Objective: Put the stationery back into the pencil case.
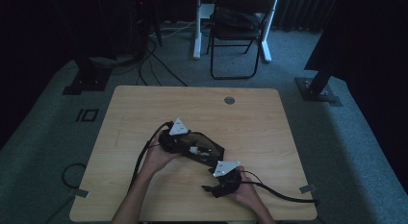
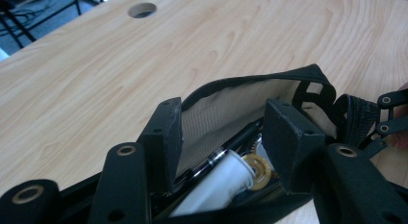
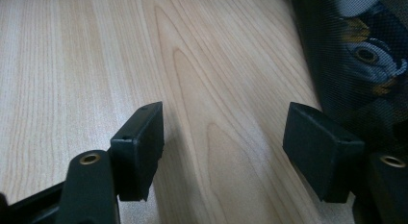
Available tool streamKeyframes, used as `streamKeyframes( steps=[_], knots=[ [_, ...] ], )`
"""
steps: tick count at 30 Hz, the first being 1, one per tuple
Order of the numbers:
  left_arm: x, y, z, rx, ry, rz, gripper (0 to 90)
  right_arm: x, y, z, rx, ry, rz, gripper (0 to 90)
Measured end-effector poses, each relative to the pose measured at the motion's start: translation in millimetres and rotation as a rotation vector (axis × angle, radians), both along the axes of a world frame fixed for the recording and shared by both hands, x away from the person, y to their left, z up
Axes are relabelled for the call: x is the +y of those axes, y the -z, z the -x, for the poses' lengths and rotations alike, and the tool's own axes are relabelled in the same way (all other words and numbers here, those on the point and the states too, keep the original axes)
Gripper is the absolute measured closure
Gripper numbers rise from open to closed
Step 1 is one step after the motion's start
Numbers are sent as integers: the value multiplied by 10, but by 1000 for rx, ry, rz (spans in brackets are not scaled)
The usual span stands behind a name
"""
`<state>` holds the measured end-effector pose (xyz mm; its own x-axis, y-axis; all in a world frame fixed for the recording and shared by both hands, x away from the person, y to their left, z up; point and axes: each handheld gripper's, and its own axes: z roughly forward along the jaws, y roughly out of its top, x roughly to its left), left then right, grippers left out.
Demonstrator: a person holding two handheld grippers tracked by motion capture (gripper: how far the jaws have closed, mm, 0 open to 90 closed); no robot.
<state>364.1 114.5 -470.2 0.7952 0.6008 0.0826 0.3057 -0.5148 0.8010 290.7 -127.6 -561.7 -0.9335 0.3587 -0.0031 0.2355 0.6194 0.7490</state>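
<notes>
Resting low near the table's front edge, the right gripper [image 1: 211, 188] has its jaws spread wide with nothing between them, only bare wood showing in the right gripper view, and the mesh side of the black pouch [image 3: 356, 56] just beside it. A little farther in, the left gripper [image 2: 223, 142] sits at the pouch's open mouth, its jaws parted and pinching nothing: a white tube [image 2: 216, 190] with a brass-coloured end and a dark pen [image 2: 226, 149] lie between and below the pads inside the bag, untouched by them as far as the left gripper view tells. The pouch [image 1: 204, 147] lies on the wooden table [image 1: 144, 104] at about its middle, between the two hands, unzipped, its pale lining exposed. My reading is that the filling is largely done, with items already inside and none waiting on the table; what seems left is to draw the left gripper clear and close the zip. Beyond the table stands a folding chair [image 1: 238, 36] on grey carpet.
</notes>
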Motion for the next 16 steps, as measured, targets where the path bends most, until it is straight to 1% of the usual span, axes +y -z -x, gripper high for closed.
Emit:
streamKeyframes(
  steps=[4, 7, 10, 16],
  knots=[
    [133, -18, 43, -9, -39, 20, 478, 0, 0, 0, 0, 0, 0, 307],
    [219, -2, 64, 4, -62, 46, 473, 1, 0, 0, -2, 0, 0, 307],
    [288, 20, 83, 11, -80, 41, 469, 1, 0, 0, -1, 0, 0, 307],
    [413, 60, 95, 17, -127, 49, 456, 0, 0, -1, 0, 0, 0, 307]
  ],
)
